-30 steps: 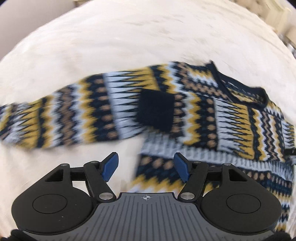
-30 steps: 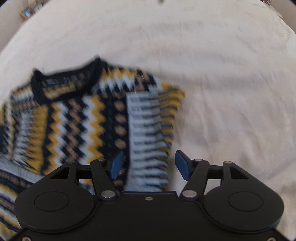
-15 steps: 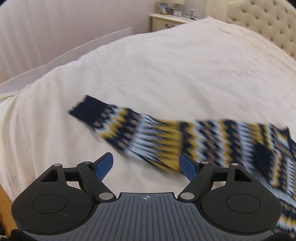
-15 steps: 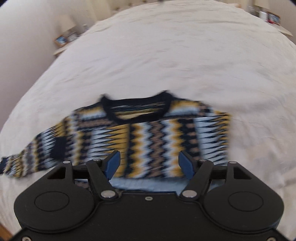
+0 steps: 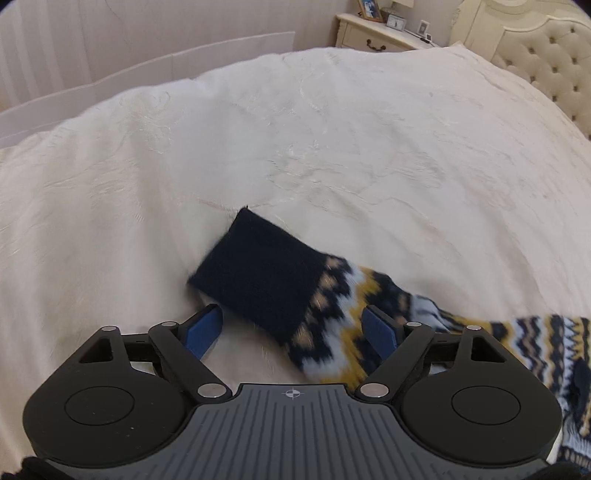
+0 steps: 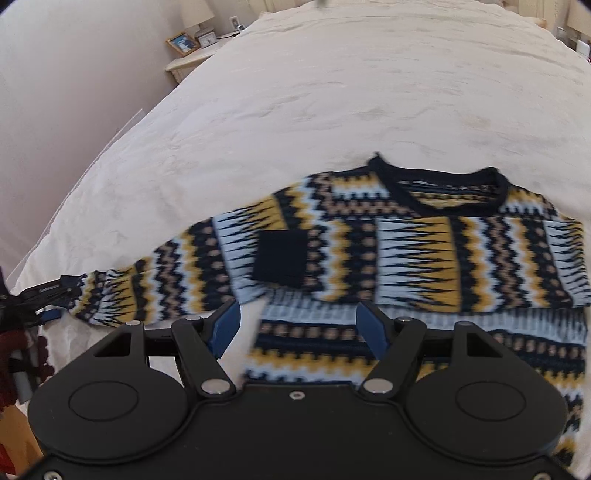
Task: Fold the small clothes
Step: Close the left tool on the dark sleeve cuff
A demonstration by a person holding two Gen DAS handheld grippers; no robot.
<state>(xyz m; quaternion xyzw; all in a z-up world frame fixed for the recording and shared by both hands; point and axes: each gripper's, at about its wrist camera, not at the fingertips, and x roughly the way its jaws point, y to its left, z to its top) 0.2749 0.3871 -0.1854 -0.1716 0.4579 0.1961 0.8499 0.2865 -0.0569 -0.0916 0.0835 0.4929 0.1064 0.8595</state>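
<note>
A small patterned sweater (image 6: 424, 258) in navy, yellow, pale blue and tan lies flat on a cream bedspread (image 6: 332, 92). Its right sleeve is folded across the chest, navy cuff (image 6: 280, 258) on the body. Its left sleeve stretches out to the left. In the left wrist view that sleeve's navy cuff (image 5: 258, 273) lies just ahead of my left gripper (image 5: 291, 332), which is open with the sleeve end between its blue fingers. My right gripper (image 6: 299, 328) is open and empty over the sweater's lower hem. The left gripper also shows in the right wrist view (image 6: 40, 295) at the sleeve end.
The bedspread (image 5: 332, 129) covers a wide bed. A tufted headboard (image 5: 546, 66) and a nightstand (image 5: 376, 33) with frames stand at the far right in the left wrist view. Another nightstand with a lamp (image 6: 195, 33) stands beside a wall. The bed's left edge is near the sleeve end.
My left gripper has travelled left along the outstretched sleeve to its navy cuff. My right gripper has pulled back and swung left, so the whole sweater now shows.
</note>
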